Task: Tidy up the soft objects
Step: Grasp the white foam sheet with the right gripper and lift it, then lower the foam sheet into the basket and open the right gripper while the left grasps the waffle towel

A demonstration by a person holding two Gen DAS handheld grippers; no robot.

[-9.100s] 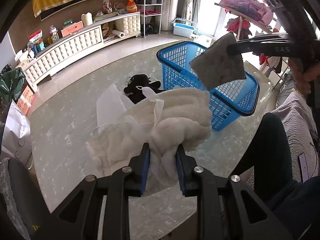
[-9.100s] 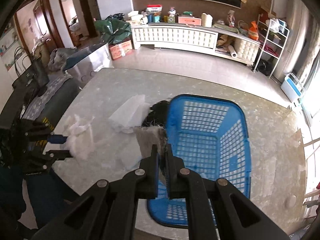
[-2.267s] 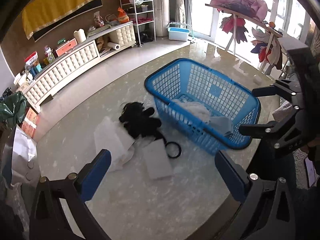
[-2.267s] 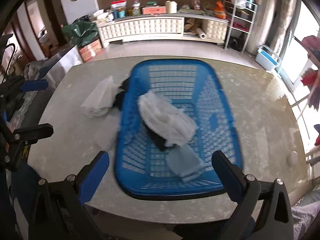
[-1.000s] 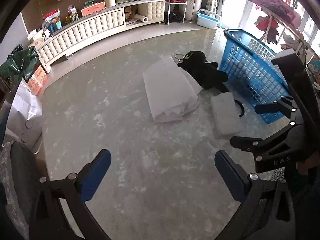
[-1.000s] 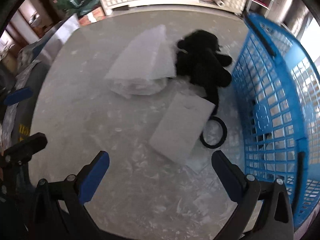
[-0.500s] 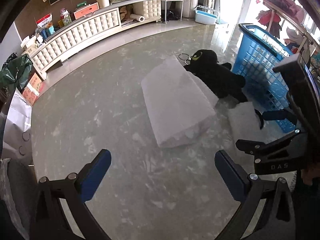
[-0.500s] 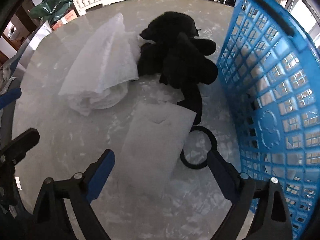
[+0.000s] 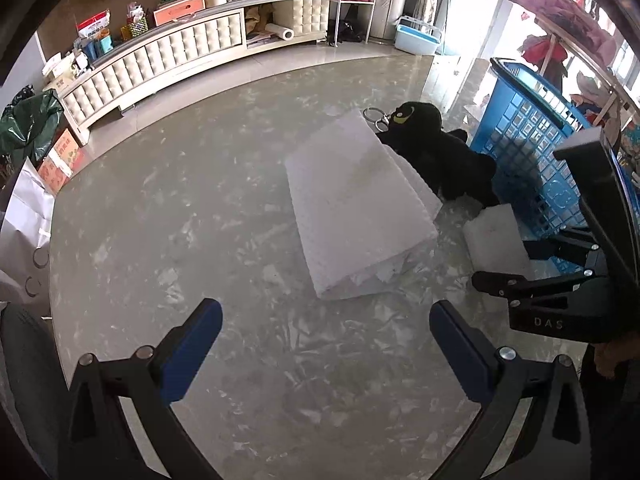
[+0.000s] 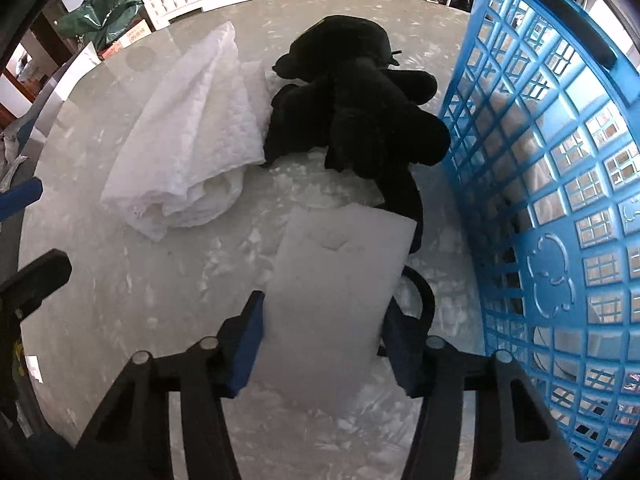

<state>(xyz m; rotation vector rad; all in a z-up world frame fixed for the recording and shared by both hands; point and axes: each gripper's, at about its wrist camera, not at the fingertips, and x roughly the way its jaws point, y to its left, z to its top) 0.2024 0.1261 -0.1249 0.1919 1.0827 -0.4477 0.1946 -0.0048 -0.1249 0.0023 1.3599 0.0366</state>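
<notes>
Right gripper [image 10: 324,344] straddles the flat white foam pad [image 10: 340,280] at lower centre, jaws narrowed beside its edges; left gripper [image 9: 326,344] gapes wide, empty

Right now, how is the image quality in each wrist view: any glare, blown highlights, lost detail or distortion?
Left wrist view: the window side is overexposed, with glare on the glossy marble table; fisheye bends the cabinet. Right wrist view: sharp, but the black plush toy is nearly featureless, and the blue plastic basket curves strongly near the edge.
</notes>
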